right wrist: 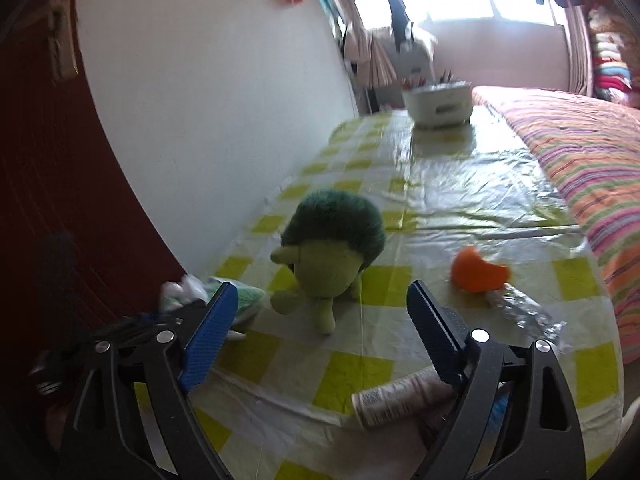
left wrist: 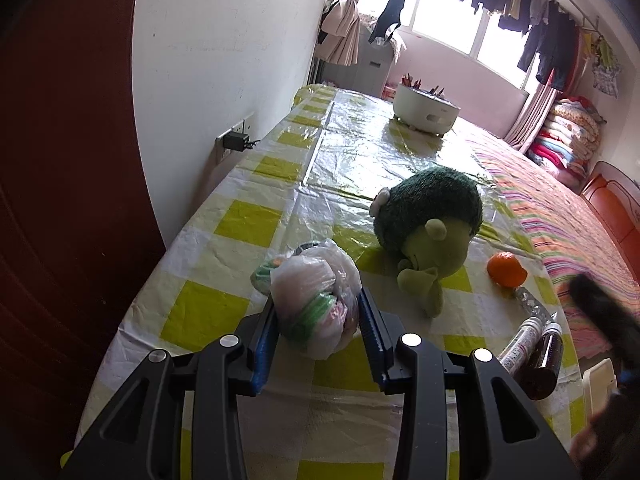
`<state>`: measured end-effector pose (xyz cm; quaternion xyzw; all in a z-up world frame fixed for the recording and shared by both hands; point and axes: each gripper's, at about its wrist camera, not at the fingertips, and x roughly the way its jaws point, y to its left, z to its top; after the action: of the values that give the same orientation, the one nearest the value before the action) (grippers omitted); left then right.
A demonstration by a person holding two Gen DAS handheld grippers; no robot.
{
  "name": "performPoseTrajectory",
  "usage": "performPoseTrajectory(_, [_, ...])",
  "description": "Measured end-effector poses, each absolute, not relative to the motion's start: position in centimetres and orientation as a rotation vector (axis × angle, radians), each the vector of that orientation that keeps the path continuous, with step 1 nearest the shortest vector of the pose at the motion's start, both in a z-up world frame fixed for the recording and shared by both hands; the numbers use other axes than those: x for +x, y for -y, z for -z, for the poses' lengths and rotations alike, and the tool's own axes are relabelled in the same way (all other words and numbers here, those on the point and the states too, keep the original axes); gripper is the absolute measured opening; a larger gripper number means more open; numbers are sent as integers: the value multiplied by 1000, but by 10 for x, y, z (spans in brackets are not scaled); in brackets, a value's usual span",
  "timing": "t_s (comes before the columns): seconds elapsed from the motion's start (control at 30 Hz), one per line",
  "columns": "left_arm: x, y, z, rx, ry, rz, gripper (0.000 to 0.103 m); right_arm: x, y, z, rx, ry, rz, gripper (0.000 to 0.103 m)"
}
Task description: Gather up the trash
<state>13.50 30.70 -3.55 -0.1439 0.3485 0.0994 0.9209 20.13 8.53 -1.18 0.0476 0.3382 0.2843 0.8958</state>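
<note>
Two grippers: left gripper seemingly pinching the trash bag, right gripper spread, empty.

trash bag | white, knotted, bulging | between left claw pads

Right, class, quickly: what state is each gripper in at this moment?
Left gripper: shut on the bundled plastic bag, pads pressing both its sides.
Right gripper: open wide, nothing between its jaws; the green plush toy sits ahead.
</note>
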Motion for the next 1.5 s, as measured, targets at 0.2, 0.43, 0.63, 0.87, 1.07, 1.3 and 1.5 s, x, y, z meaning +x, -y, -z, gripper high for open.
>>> performPoseTrajectory(0.2, [131,-313,31,-333,-703,-194,37,235,-122,34,41,-809,-562,85])
performPoseTrajectory(0.43, [129,-316,29,-342,-696,-188,37,264,-158,48,-74,-879,-522,85])
performPoseTrajectory(0.63, [127,-312,27,-335,-690,-178,37,281,-166,52,-92,-890,-495,83])
performPoseTrajectory(0.87, [125,-307,23,-323,-674,-164,37,274,-144,43,-38,-848,-528,56])
performPoseTrajectory(1.07, [121,-300,17,-317,-644,-138,37,246,-99,25,43,-771,-558,54])
performPoseTrajectory(1.3, [118,-276,5,-288,-598,-78,37,201,-38,-5,129,-665,-576,54])
performPoseTrajectory(1.5, [115,-244,-7,-260,-561,16,37,162,16,-24,124,-552,-517,54])
